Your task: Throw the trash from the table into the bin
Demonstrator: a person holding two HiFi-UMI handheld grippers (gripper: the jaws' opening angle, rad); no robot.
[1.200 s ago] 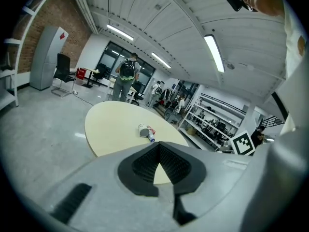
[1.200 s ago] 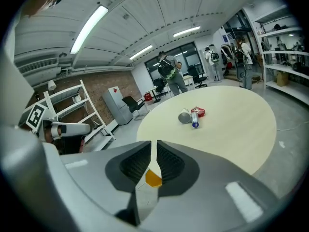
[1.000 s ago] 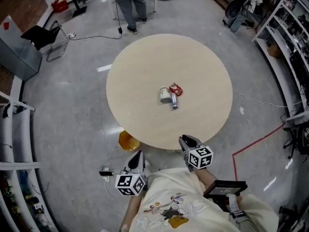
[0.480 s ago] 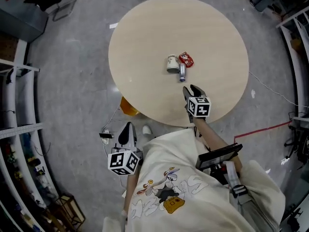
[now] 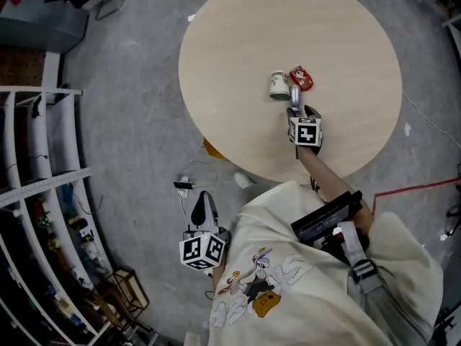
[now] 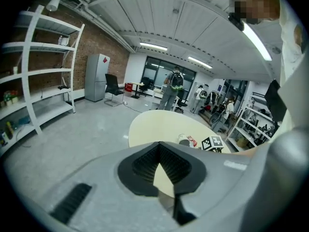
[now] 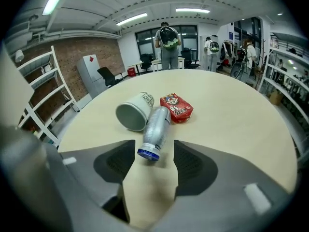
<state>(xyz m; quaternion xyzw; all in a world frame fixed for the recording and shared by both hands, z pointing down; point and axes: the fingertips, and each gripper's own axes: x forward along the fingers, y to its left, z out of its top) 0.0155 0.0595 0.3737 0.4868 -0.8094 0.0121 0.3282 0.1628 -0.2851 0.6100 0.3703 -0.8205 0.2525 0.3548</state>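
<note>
Pale wood is covering the round table (image 5: 238, 42), which is filling the upper middle of the head view, bare but for three bits of trash sitting close together right of its centre. A white cup (image 5: 279, 85) is lying on its side, with a silver bottle (image 5: 294, 94) lying just beside it on the right, and a red packet (image 5: 301, 78) is lying flat against the bottle's far end.

The right gripper (image 5: 298, 112) is hanging low over the tabletop just below the trash. Its jaws have just been opening and are standing wide. In the right gripper view the bottle's blue-capped end is lying in the gap between them, and neither pad is touching it.

The left gripper (image 5: 204, 199) is hovering off the table, over the floor at the lower left of the head view. Its jaws are meeting at the tips and gripping nothing.

Grey concrete floor (image 5: 130, 121) is spreading around the table, with a cable (image 5: 193, 173) trailing near its lower left edge and a red line (image 5: 418, 188) running at the right. White shelving (image 5: 43, 164) is lining the left edge. The right gripper view is showing a brick wall (image 7: 72, 52), a grey cabinet (image 7: 91, 76) and a person with a backpack (image 7: 168, 45) standing beyond the table.
</note>
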